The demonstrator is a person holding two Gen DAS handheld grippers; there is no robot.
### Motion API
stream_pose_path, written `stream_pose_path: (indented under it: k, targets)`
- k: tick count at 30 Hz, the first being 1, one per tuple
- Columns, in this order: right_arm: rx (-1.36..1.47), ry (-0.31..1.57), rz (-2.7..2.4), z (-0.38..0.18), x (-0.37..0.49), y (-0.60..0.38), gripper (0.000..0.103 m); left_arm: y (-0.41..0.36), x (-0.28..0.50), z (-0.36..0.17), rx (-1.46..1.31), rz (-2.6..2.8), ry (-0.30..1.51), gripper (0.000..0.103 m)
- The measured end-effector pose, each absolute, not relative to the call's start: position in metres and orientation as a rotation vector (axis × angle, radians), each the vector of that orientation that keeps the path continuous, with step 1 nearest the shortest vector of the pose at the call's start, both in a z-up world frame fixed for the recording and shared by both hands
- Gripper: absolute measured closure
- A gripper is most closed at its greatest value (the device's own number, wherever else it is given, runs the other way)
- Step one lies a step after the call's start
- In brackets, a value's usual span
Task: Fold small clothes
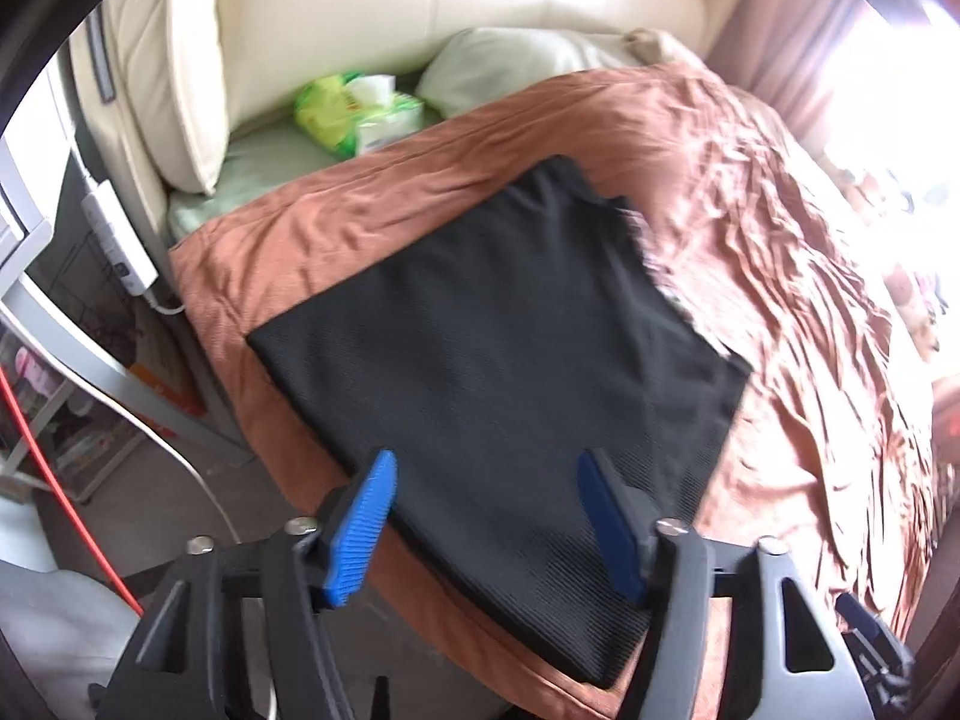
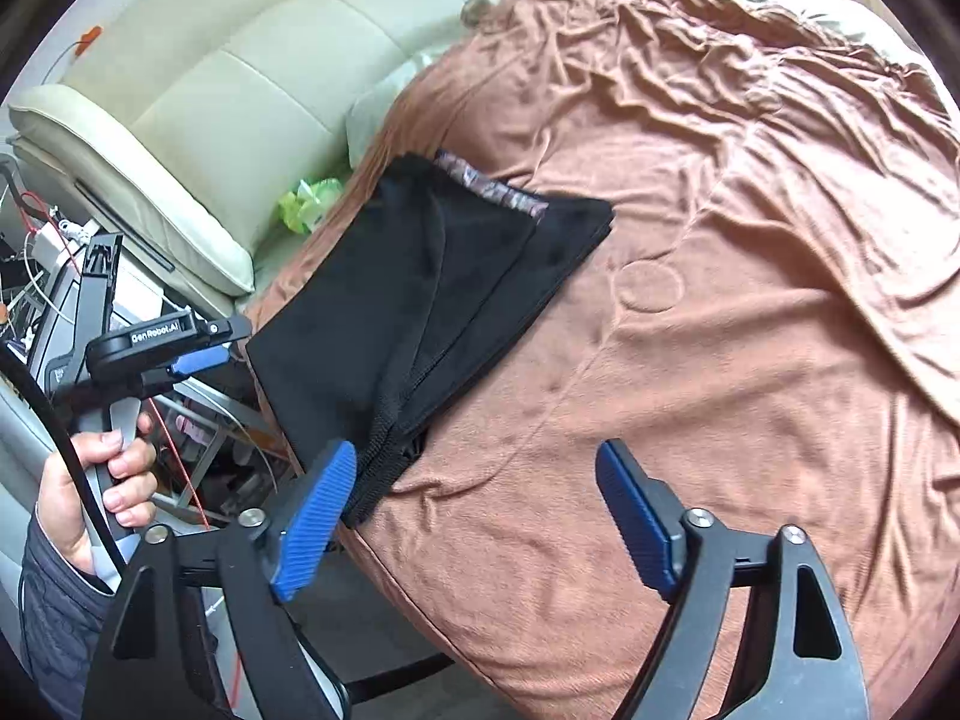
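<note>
The black garment (image 1: 498,348) lies folded flat near the edge of the bed, on the rust-brown blanket (image 1: 780,276). In your right wrist view its layers fan out a little, a patterned band (image 2: 492,189) shows at the far end, and a black zipper strip (image 2: 384,438) runs down to the blanket's near edge.

Your left gripper (image 1: 486,516) points steeply down at the garment. Its jaws stand spread wide and the blue pads (image 1: 360,528) pinch nothing; the cloth lies below the gap, not pressed by either pad. In the right wrist view you can see your left hand (image 2: 96,480) wrapped round that gripper's handle, fingers curled on the grip, a dark quilted sleeve (image 2: 54,600) at the wrist, the tool held off the bed's edge beside the garment.

Your right gripper (image 2: 474,516) is tilted down over the near edge of the bed. Its jaws are also spread wide and hold nothing; the left pad sits just beside the lower end of the zipper strip, but whether it touches it you cannot tell from here.

Beyond the garment, a green tissue pack (image 1: 354,114) lies by a pale pillow (image 1: 516,60), against a cream padded headboard (image 1: 372,6). Cables (image 1: 66,480) and a white power strip (image 1: 117,234) crowd the floor side left of the bed.
</note>
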State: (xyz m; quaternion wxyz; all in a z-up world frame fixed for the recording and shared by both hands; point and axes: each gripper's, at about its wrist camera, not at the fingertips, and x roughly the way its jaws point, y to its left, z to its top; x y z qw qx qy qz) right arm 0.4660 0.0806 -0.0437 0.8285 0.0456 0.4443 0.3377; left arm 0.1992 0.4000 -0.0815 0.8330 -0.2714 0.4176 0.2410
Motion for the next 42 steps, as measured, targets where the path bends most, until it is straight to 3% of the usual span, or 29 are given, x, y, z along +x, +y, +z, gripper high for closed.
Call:
stream_pose_path:
  k: [2, 5, 10, 15, 30, 42]
  targets:
    - [0.080, 0.914, 0.693, -0.035, 0.455, 0.067, 0.017, 0.383, 0.197, -0.075, -0.553, 0.486, 0.857, 0.017]
    - [0.062, 0.880, 0.661, -0.022, 0.437, 0.046, 0.013, 0.357, 0.192, -0.067, -0.509, 0.461, 0.821, 0.006]
    - [0.055, 0.822, 0.626, 0.002, 0.406, 0.010, 0.000, 0.319, 0.180, -0.054, -0.475, 0.420, 0.781, 0.005]
    - [0.046, 0.767, 0.584, 0.022, 0.374, -0.024, 0.000, 0.275, 0.166, -0.033, -0.403, 0.390, 0.732, 0.000]
    - [0.083, 0.602, 0.485, 0.067, 0.263, -0.122, 0.000, 0.159, 0.112, 0.034, -0.265, 0.246, 0.576, 0.000]
    - [0.080, 0.505, 0.438, 0.076, 0.189, -0.176, 0.000, 0.084, 0.055, 0.045, -0.184, 0.169, 0.513, 0.000]
